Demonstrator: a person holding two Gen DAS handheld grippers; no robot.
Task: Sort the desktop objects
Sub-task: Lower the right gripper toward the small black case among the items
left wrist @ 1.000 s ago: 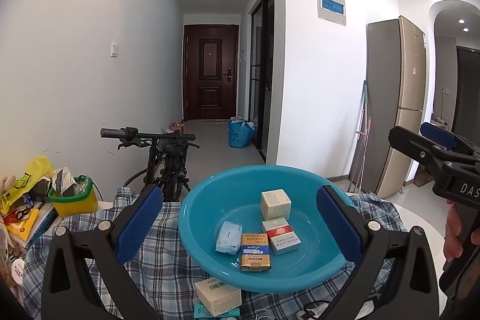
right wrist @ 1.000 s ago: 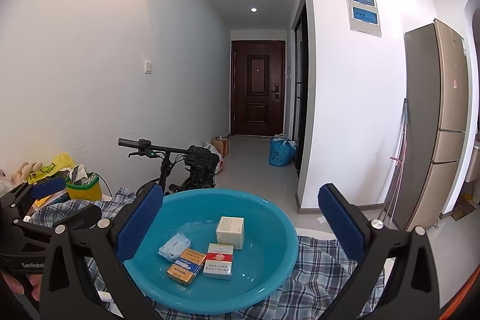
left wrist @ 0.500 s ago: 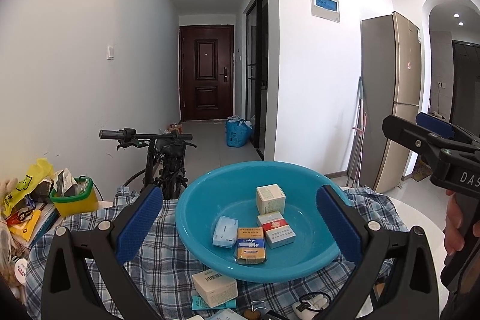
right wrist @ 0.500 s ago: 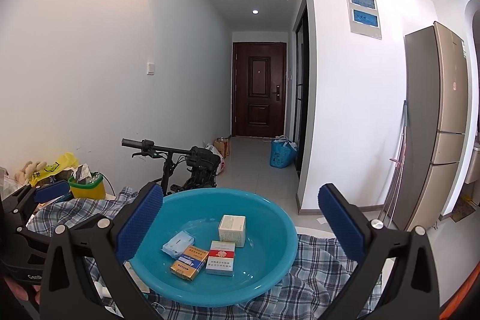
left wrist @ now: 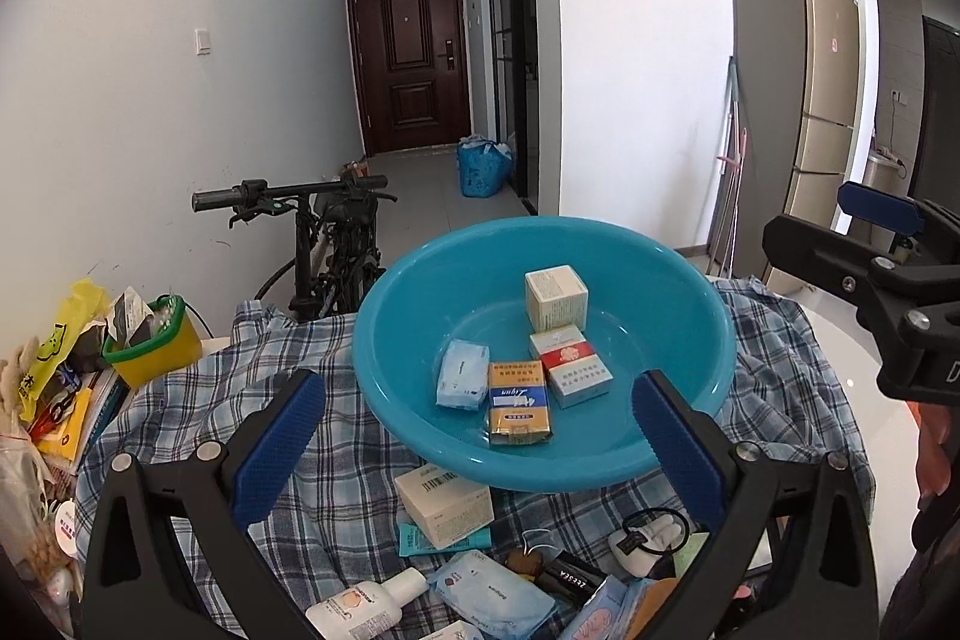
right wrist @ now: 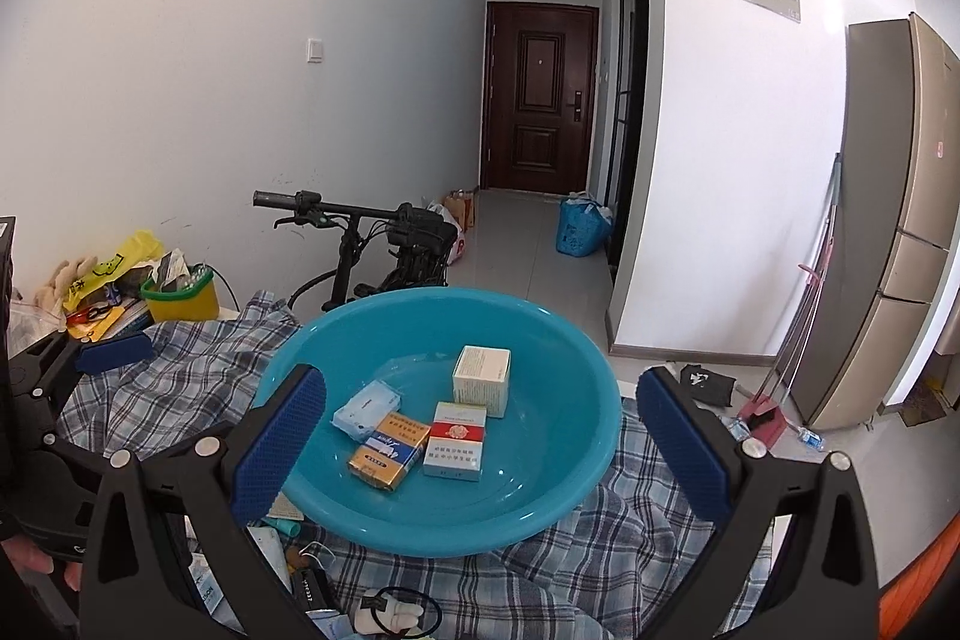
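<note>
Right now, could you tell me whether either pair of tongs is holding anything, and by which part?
Nothing is held. The left tongs and right tongs both stand wide open, empty, in front of the round turquoise plastic basin.

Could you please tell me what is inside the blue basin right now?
The blue basin holds four packs: a cream box, a red-and-white pack, a yellow-and-blue pack and a pale blue packet. Anything beneath them is hidden.

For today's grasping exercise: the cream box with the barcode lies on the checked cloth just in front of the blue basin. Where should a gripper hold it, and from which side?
Grip the cream box across its two long side faces, coming down from above. It lies flat with the barcode up; the blue basin overhangs its far end, and a teal packet lies under its near edge, so a level approach looks blocked.
</note>
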